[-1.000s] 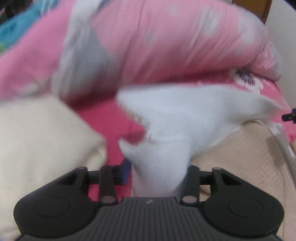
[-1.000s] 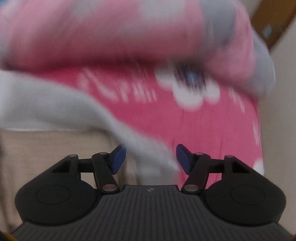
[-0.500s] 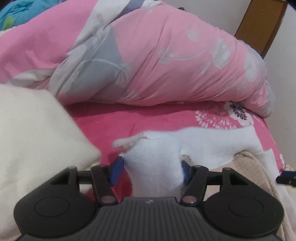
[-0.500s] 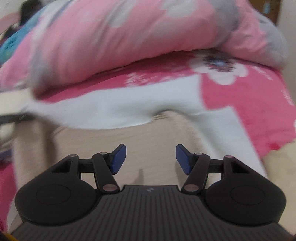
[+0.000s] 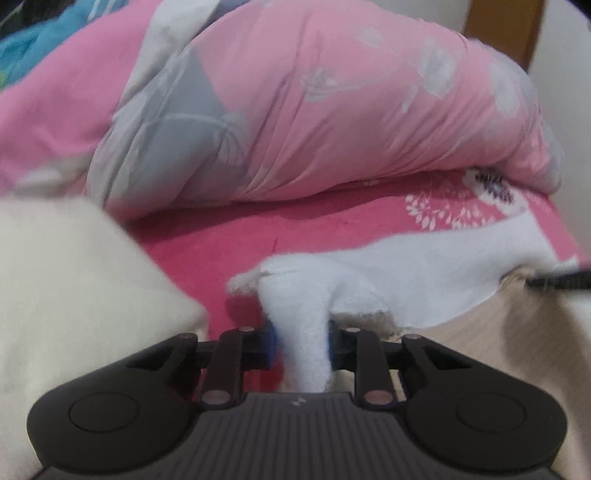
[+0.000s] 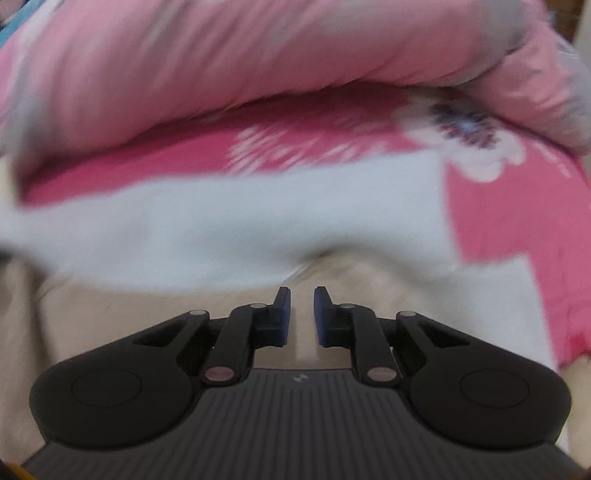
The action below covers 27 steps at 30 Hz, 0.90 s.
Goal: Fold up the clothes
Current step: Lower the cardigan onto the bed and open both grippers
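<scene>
hand-held grippers: 2 (image 5: 300, 345) (image 6: 300, 317); white garment: 1 (image 5: 424, 273); beige garment: 1 (image 6: 155, 314); cream garment: 1 (image 5: 74, 277); pink quilt: 1 (image 5: 332, 110)

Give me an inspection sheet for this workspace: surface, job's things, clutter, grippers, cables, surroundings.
Surface: bed with a pink floral sheet.
Job's things: white garment spread on the sheet, with a beige knit garment overlapping its near side.
Clutter: cream fabric at left; bunched pink and grey duvet behind; blue fabric at far left.
Grippers: left gripper shut on a bunch of the white garment; right gripper over the beige knit garment, a narrow gap between its fingers, holding nothing visible. A dark tip at the right edge of the left view may be it.
Cables: nothing seen.
Surroundings: pale wall and a wooden board at top right.
</scene>
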Tool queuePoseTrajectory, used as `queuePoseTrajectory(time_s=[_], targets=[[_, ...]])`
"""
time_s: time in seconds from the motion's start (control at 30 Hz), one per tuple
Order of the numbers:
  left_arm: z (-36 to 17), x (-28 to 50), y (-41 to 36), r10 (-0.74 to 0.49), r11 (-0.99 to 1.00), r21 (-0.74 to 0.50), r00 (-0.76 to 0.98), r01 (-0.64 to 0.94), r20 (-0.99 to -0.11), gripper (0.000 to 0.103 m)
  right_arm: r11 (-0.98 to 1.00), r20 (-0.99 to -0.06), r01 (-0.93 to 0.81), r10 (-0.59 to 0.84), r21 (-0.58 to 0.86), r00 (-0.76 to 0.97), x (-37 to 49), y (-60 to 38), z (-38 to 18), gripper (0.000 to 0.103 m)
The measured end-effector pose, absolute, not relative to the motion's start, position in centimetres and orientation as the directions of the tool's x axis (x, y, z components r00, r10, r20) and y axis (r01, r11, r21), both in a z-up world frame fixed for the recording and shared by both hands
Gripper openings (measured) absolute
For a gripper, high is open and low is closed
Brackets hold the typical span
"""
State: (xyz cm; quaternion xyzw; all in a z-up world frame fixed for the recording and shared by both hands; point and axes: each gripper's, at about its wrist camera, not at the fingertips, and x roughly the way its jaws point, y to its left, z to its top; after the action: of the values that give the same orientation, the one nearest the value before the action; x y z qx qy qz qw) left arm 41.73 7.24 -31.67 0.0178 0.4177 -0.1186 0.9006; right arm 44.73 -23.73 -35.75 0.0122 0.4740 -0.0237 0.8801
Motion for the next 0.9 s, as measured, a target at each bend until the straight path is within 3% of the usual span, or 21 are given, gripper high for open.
queuePoseTrajectory(time_s=[0.1,0.2,0.23,0.33,0.53,0.6,0.63,0.7,0.8,0.87,0.9], targets=[[-32.5,41.8,6.5,-0.166,0.974,-0.028,0.631,0.223,-0.758,0.020,0.995,-0.854,0.081,0.010,0.060,0.520,47.5,-26.2,-37.3,0.013],[-33.0,41.9,5.7,-0.139,0.978,-0.001,0.645,0.210,-0.751,0.017,0.993,-0.897,0.063,0.063,0.101,0.437,49.7,-27.0,-39.7,0.005],[-33.1,42.0,5.4,-0.124,0.977,0.023,0.656,0.210,-0.745,0.015,0.996,-0.888,0.056,0.030,0.062,0.458,50.2,-26.8,-39.8,0.000],[-32.9,42.2,4.2,-0.085,0.975,0.084,0.695,0.206,-0.714,0.014,0.988,-0.861,0.155,-0.093,-0.017,0.500,51.4,-27.4,-40.1,0.000],[-31.9,44.4,2.7,-0.031,0.973,0.154,0.760,0.170,-0.650,0.014,0.985,-0.781,0.161,-0.152,-0.067,0.606,52.9,-29.5,-39.3,0.000],[-32.6,45.7,2.3,-0.012,0.972,0.166,0.742,0.166,-0.671,0.021,0.988,-0.752,0.140,-0.137,-0.060,0.645,53.9,-30.2,-38.6,0.000],[-33.2,46.4,2.1,-0.008,0.972,0.161,0.714,0.169,-0.701,0.032,0.991,-0.778,0.119,-0.117,-0.055,0.617,54.9,-30.3,-39.4,0.000],[-34.8,47.4,2.0,-0.017,0.975,0.126,0.626,0.183,-0.780,0.035,0.995,-0.824,0.076,-0.092,-0.059,0.560,56.1,-30.4,-40.8,0.000],[-34.5,47.0,2.5,-0.070,0.984,0.040,0.589,0.173,-0.805,0.057,0.990,-0.833,-0.010,-0.112,-0.140,0.541,55.6,-29.2,-41.1,0.002],[-33.7,46.8,2.7,-0.107,0.983,0.002,0.580,0.183,-0.808,0.074,0.979,-0.826,-0.078,-0.116,-0.190,0.551,54.0,-28.1,-40.0,0.010],[-33.2,46.7,2.9,-0.130,0.981,-0.023,0.573,0.191,-0.809,0.075,0.969,-0.822,-0.122,-0.111,-0.214,0.559,53.0,-27.5,-39.4,0.023]])
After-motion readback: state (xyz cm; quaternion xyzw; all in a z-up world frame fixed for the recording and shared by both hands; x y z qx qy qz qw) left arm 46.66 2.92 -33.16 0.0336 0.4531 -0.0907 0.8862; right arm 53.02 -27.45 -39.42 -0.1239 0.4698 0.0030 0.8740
